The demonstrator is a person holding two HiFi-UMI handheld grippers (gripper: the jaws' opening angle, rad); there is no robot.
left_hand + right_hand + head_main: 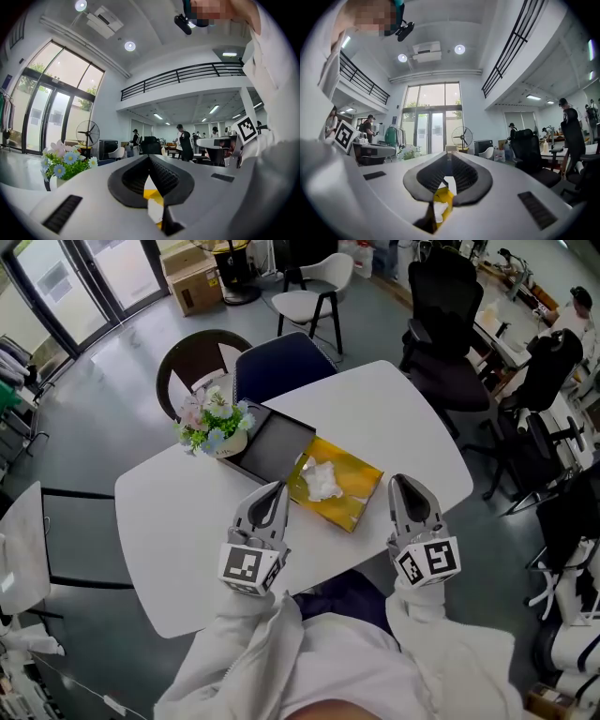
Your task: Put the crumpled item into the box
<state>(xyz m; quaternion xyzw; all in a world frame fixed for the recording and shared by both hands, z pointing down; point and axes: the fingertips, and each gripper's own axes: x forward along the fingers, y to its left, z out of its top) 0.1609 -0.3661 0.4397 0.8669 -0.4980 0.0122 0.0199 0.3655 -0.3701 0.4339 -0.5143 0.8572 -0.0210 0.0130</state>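
A white crumpled item [322, 481] lies on a yellow sheet [356, 493] on the white table [178, 521]. Just left of it stands an open black box [275, 448] with nothing inside. My left gripper [275, 489] hovers near the sheet's left edge, shut and holding nothing. My right gripper [401, 486] hangs to the right of the sheet, also shut and without a load. In the left gripper view the jaws of the gripper [149, 158] meet, with yellow sheet [151, 194] below them. In the right gripper view the closed gripper [450, 154] shows the sheet [442, 197] beneath.
A pot of flowers [214, 421] stands against the box's left side. A dark blue chair [281, 357] and a brown chair [197, 357] are tucked in at the table's far edge. Black office chairs [441, 296] stand to the right.
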